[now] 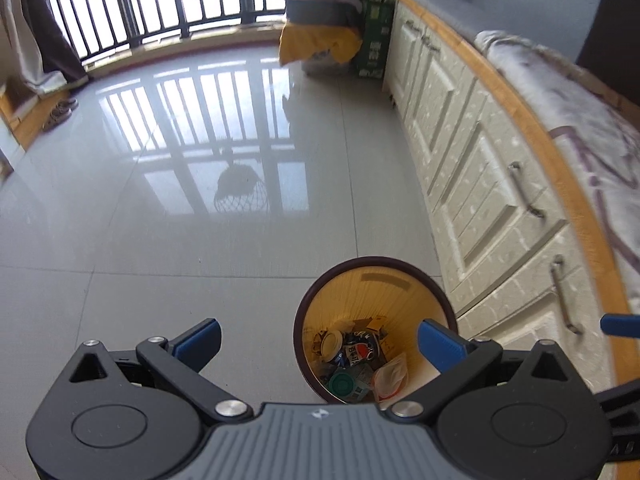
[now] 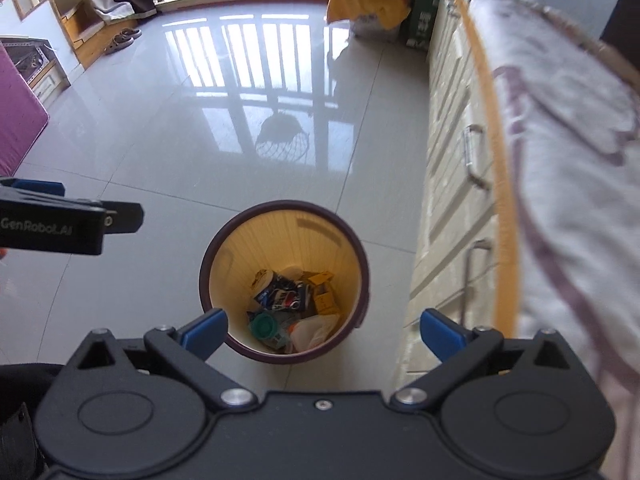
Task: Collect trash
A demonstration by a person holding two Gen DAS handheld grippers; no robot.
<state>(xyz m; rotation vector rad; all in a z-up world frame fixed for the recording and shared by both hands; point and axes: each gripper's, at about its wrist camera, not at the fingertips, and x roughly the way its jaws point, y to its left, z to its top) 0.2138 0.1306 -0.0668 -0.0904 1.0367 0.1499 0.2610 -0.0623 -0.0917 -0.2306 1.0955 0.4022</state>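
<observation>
A round waste bin (image 1: 372, 276) (image 2: 280, 216) with a dark rim and yellow inside stands on the tiled floor beside the cabinets. It holds several pieces of trash (image 1: 356, 364) (image 2: 292, 304): a blue wrapper, a green lid, yellow cards, a crumpled clear bag. My left gripper (image 1: 320, 342) hangs above the bin's left side, jaws wide open and empty. My right gripper (image 2: 324, 334) hovers over the bin, jaws wide open with nothing between them. The left gripper's body (image 2: 52, 220) shows at the left edge of the right wrist view.
Cream cabinets (image 1: 472, 168) (image 2: 452, 184) with metal handles run along the right, under a wood-edged top draped with a patterned cloth (image 1: 580, 112) (image 2: 568, 160). A pink mat (image 2: 16, 120), shoes (image 1: 60, 114) and a covered pile (image 1: 320, 40) lie farther off, near a railing.
</observation>
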